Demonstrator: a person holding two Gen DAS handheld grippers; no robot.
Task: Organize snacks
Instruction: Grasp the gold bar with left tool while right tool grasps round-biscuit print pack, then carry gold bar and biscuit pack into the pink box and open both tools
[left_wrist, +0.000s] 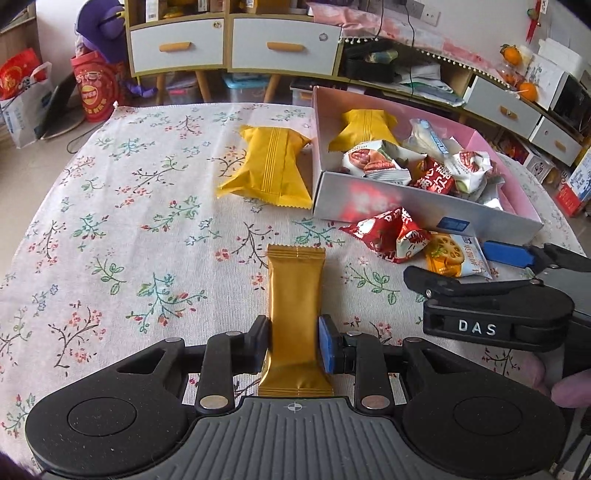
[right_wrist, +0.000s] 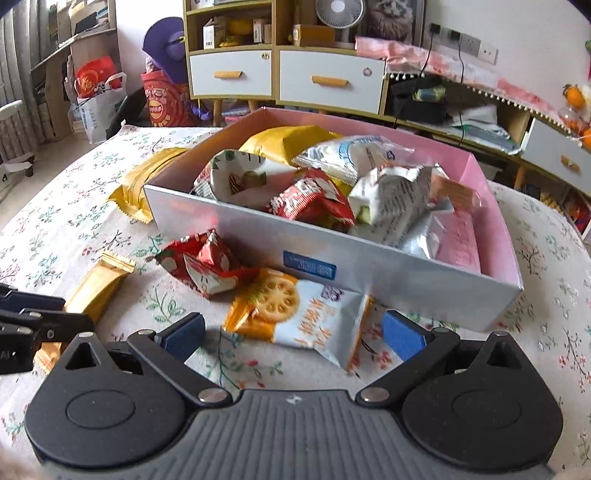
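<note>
Up close in the left wrist view, the left hand-held gripper (left_wrist: 294, 347) has its two pads pressed against the sides of a long gold foil snack bar (left_wrist: 295, 314), which lies lengthwise on the table (left_wrist: 110, 229) with its floral cloth. Beyond the bar and to its right stands the open silver cardboard box with a pink inside (left_wrist: 406, 199), holding a heap of wrapped snacks. Just left of the box lies a yellow crinkled snack packet (left_wrist: 267, 166). Against the box's near wall rest a red foil snack packet (left_wrist: 388, 236) and, beside it, an orange-and-white cracker packet (left_wrist: 456, 256). The right hand-held gripper (left_wrist: 509, 266) reaches in from the right, near the cracker packet.

From the right wrist view, the right hand-held gripper (right_wrist: 293, 332) is spread wide, holding nothing; its blue pads stand on either side of the orange-and-white cracker packet (right_wrist: 295, 314), which lies on the table just in front of the box (right_wrist: 369, 266). The red foil packet (right_wrist: 207, 264) touches the cracker packet's left edge. Left of the box, the gold bar (right_wrist: 99, 288) sits in the left hand-held gripper (right_wrist: 40, 325).
</note>
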